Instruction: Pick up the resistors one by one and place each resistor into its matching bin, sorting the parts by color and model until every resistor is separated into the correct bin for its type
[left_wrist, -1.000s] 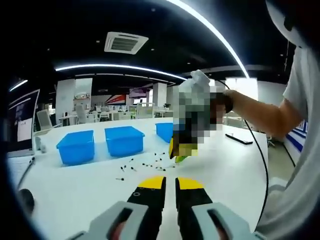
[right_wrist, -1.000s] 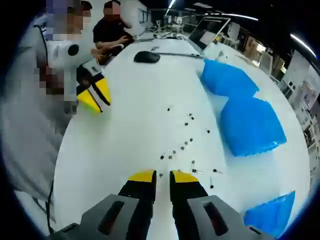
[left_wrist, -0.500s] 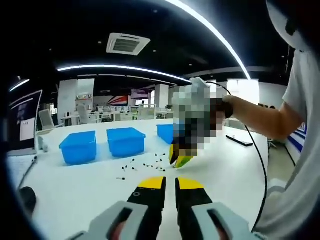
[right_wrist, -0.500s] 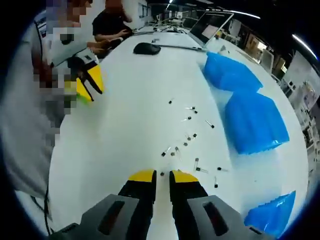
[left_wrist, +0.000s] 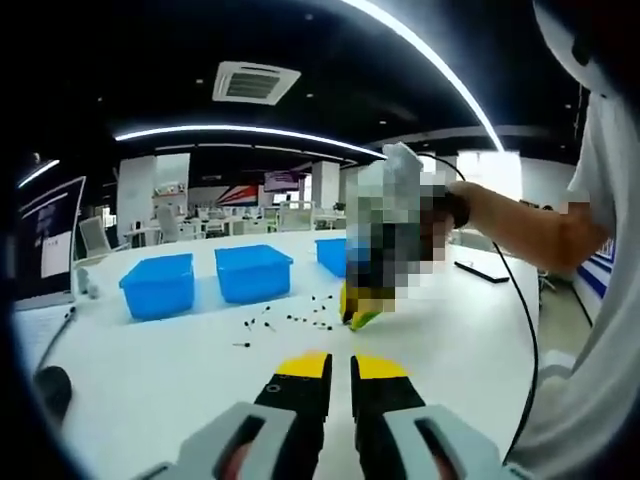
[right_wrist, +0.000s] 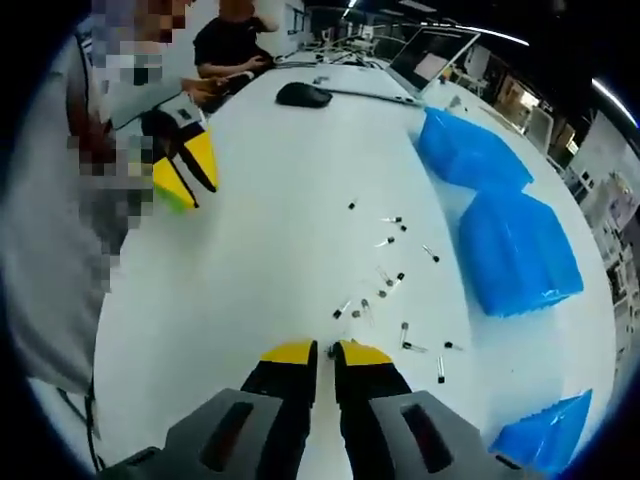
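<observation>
Several small dark resistors (right_wrist: 385, 275) lie scattered on the white table (right_wrist: 250, 260), and again as resistors (left_wrist: 290, 318) in front of the bins. My right gripper (right_wrist: 326, 352) hangs low over the near end of the scatter. Its yellow-tipped jaws are drawn almost together, with a dark resistor (right_wrist: 331, 347) at the tips. Three blue bins stand in a row: bin (right_wrist: 470, 150), bin (right_wrist: 520, 250) and bin (right_wrist: 545, 440). My left gripper (left_wrist: 340, 366) hovers over bare table, jaws close together with nothing between them. It also appears as the left gripper (right_wrist: 188, 172), held off to the side.
A black mouse (right_wrist: 303, 94) and a laptop (right_wrist: 430, 60) sit at the table's far end, where a seated person (right_wrist: 225, 45) is. The right gripper (left_wrist: 358, 306), held by a person's hand, points down at the resistors. A flat black object (left_wrist: 478, 270) lies to the right.
The right gripper's jaws have narrowed at the near resistors, and its view has crept forward slightly. The left gripper has barely moved.
</observation>
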